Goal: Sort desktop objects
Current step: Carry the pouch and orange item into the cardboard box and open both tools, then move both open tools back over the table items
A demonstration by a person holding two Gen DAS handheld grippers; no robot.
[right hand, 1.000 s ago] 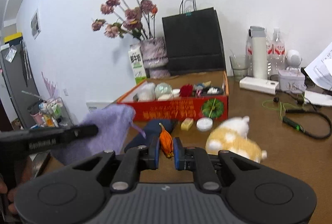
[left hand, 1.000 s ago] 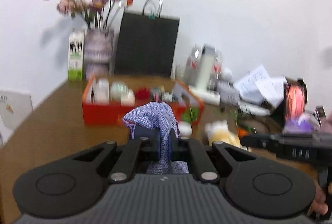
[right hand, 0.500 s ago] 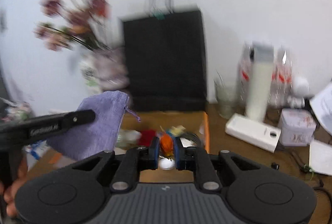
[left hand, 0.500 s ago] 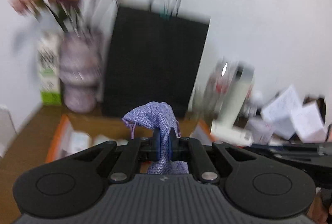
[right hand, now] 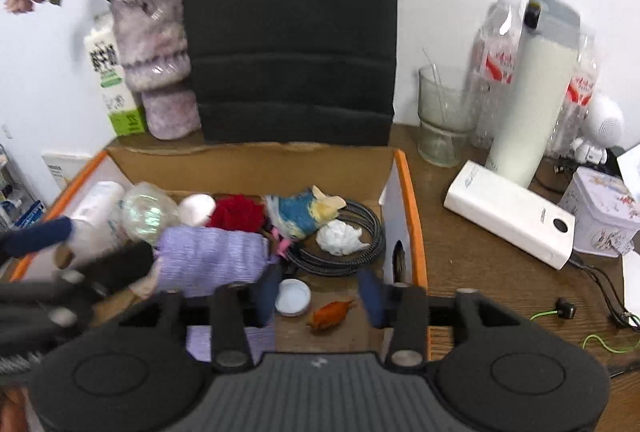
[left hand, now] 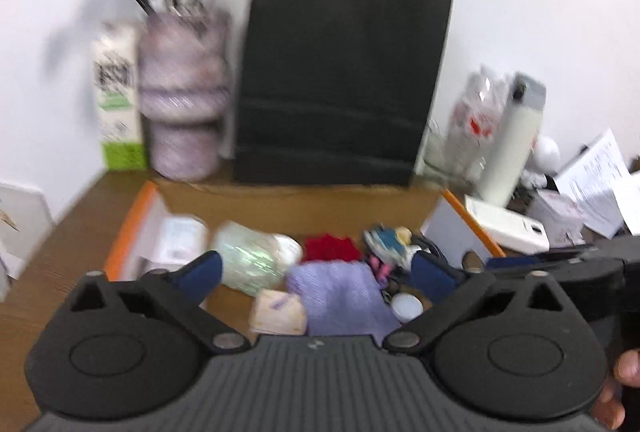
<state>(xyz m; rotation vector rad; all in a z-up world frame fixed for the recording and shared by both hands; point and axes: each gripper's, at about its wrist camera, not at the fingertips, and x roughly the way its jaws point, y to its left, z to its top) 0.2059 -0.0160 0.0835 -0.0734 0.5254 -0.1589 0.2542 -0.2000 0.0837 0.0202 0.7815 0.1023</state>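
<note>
An orange-edged cardboard box (right hand: 408, 192) holds several small objects. The purple cloth pouch (left hand: 340, 296) lies in the box below my open left gripper (left hand: 316, 272); it also shows in the right wrist view (right hand: 212, 260). The small orange item (right hand: 332, 314) lies on the box floor between the spread fingers of my open right gripper (right hand: 320, 296), beside a white lid (right hand: 293, 297). The left gripper (right hand: 48, 252) shows at the left of the right wrist view.
The box also holds a clear ball (right hand: 146, 216), a red pompom (right hand: 236, 212), a blue and yellow toy (right hand: 304, 212) and a coiled cable (right hand: 360, 232). A black paper bag (right hand: 288, 32), a vase (right hand: 160, 64), a glass (right hand: 440, 120), a white thermos (right hand: 532, 92) and a white power bank (right hand: 508, 212) stand around it.
Both grippers moved forward over the box and opened. The purple pouch and the orange item left the jaws and now lie in the box.
</note>
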